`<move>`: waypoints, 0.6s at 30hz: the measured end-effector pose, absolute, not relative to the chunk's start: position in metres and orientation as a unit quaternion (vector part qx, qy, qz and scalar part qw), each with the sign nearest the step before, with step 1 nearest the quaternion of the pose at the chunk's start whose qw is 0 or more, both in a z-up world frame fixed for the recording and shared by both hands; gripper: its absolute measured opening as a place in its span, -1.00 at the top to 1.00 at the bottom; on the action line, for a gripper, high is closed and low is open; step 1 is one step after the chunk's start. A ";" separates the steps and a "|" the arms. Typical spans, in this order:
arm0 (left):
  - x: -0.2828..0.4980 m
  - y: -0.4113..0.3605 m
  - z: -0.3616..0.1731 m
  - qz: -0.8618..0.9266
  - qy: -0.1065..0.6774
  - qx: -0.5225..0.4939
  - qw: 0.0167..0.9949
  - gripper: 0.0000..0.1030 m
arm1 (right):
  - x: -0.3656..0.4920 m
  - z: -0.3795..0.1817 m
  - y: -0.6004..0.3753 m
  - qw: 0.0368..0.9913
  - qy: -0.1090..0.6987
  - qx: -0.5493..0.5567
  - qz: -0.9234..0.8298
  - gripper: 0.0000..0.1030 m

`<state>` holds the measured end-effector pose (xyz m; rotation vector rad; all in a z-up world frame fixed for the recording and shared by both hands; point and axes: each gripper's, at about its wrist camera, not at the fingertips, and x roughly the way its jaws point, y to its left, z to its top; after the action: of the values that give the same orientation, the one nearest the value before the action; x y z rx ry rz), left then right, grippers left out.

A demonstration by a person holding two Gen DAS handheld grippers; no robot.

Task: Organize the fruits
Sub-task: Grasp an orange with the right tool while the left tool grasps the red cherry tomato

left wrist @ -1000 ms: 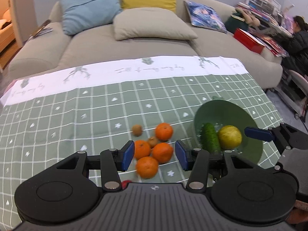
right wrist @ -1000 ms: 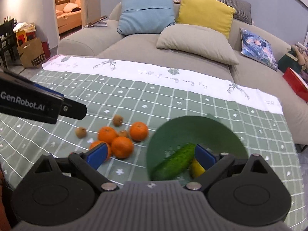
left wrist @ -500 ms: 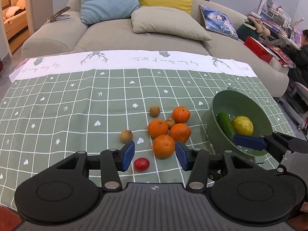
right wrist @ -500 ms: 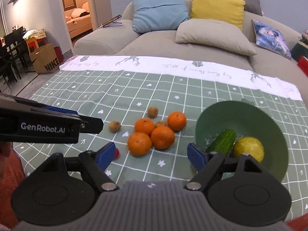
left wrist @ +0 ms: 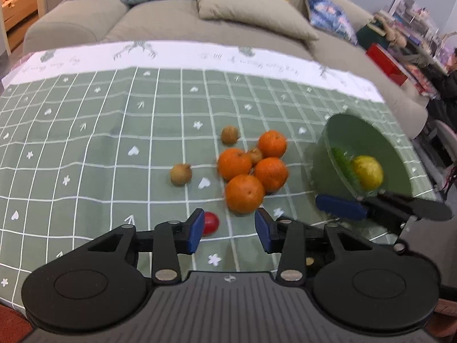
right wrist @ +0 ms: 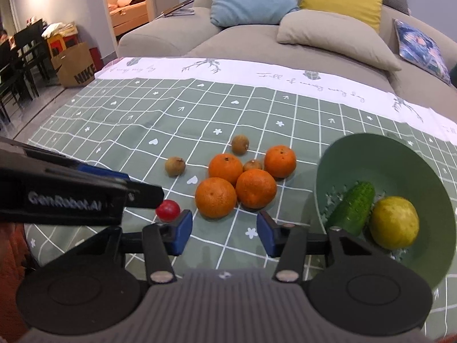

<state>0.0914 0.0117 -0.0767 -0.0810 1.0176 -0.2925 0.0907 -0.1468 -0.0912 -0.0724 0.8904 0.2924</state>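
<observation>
Several oranges (left wrist: 245, 193) (right wrist: 215, 197) lie in a cluster on the green checked tablecloth, with three small brown fruits (left wrist: 180, 173) (right wrist: 175, 166) around them. A small red fruit (left wrist: 210, 223) (right wrist: 168, 210) lies at the near side. A green bowl (left wrist: 397, 154) (right wrist: 400, 154) on the right holds a cucumber (right wrist: 352, 207) and a yellow fruit (left wrist: 368, 171) (right wrist: 394, 221). My left gripper (left wrist: 230, 230) is open and empty, just short of the nearest orange. My right gripper (right wrist: 224, 233) is open and empty, near the same cluster.
A beige sofa (right wrist: 257, 43) with blue, yellow and beige cushions stands behind the table. The tablecloth's white band (left wrist: 200, 57) marks the far edge. A paper bag (right wrist: 75, 67) and dark chairs stand at the far left. Clutter and a seated person are at the far right.
Both grippers have drawn back and risen, so the whole fruit cluster and the red fruit now show. The right gripper's jaws are narrower than a second ago. The fruits have not moved.
</observation>
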 end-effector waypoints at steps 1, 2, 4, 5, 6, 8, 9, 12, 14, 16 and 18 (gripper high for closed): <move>0.094 0.013 -0.082 -0.134 0.496 -0.039 0.857 0.08 | 0.093 -0.093 -0.145 0.891 0.428 -0.040 0.145 0.10; 0.097 0.015 -0.086 -0.132 0.506 -0.048 0.851 0.09 | 0.094 -0.096 -0.143 0.890 0.427 -0.049 0.150 0.10; 0.103 0.021 -0.095 -0.131 0.524 -0.065 0.839 0.17 | 0.096 -0.102 -0.139 0.891 0.419 -0.066 0.162 0.11; 0.105 0.022 -0.098 -0.127 0.529 -0.067 0.837 0.17 | 0.097 -0.104 -0.137 0.890 0.417 -0.077 0.168 0.11; 0.107 0.024 -0.101 -0.123 0.532 -0.068 0.835 0.17 | 0.098 -0.107 -0.134 0.889 0.415 -0.090 0.172 0.13; 0.112 0.026 -0.107 -0.120 0.539 -0.070 0.831 0.17 | 0.100 -0.112 -0.131 0.886 0.413 -0.106 0.181 0.19; 0.114 0.027 -0.109 -0.120 0.542 -0.072 0.829 0.17 | 0.102 -0.113 -0.130 0.885 0.413 -0.112 0.185 0.19; 0.121 0.026 -0.115 -0.120 0.548 -0.068 0.825 0.17 | 0.108 -0.119 -0.127 0.881 0.413 -0.125 0.195 0.19; 0.126 0.024 -0.120 -0.122 0.554 -0.065 0.821 0.17 | 0.112 -0.124 -0.124 0.878 0.413 -0.136 0.199 0.19; 0.128 0.021 -0.123 -0.125 0.560 -0.062 0.817 0.17 | 0.116 -0.128 -0.123 0.876 0.411 -0.148 0.205 0.19; 0.130 0.019 -0.126 -0.124 0.563 -0.061 0.815 0.17 | 0.119 -0.131 -0.121 0.874 0.406 -0.164 0.211 0.19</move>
<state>0.1296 0.0188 -0.1258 -0.1310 1.2015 -0.2635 0.1188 -0.1210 -0.1312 -0.3421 0.8480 0.4405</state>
